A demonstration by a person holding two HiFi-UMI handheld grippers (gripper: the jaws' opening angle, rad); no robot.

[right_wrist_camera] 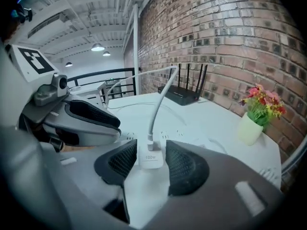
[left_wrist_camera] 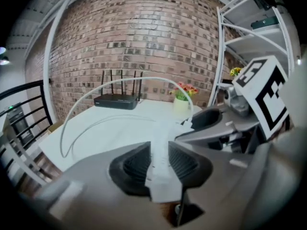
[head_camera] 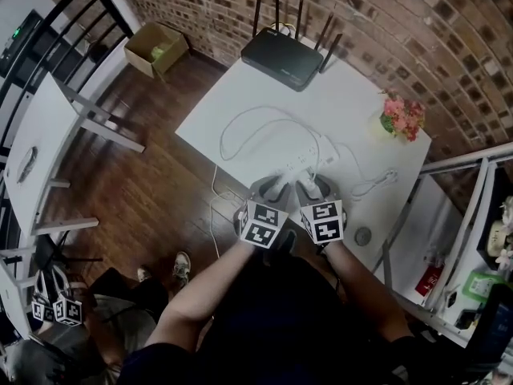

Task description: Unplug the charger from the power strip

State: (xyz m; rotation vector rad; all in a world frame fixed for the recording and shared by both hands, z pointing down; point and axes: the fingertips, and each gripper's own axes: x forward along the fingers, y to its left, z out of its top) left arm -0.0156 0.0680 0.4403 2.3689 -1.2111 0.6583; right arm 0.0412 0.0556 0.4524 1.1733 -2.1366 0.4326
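Both jaw pairs are standing released: your right gripper (right_wrist_camera: 151, 145) is straddling the charger (right_wrist_camera: 150, 158), plugged into the power strip (left_wrist_camera: 162, 183), which your left gripper (left_wrist_camera: 159, 144) is bracketing. Pulling before the left one clamps would likely be lifting the whole strip.

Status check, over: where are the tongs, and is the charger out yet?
Left tongs open, straddling power strip. Right tongs open around charger, not clamped. Charger plugged in. Cable arcs clear.
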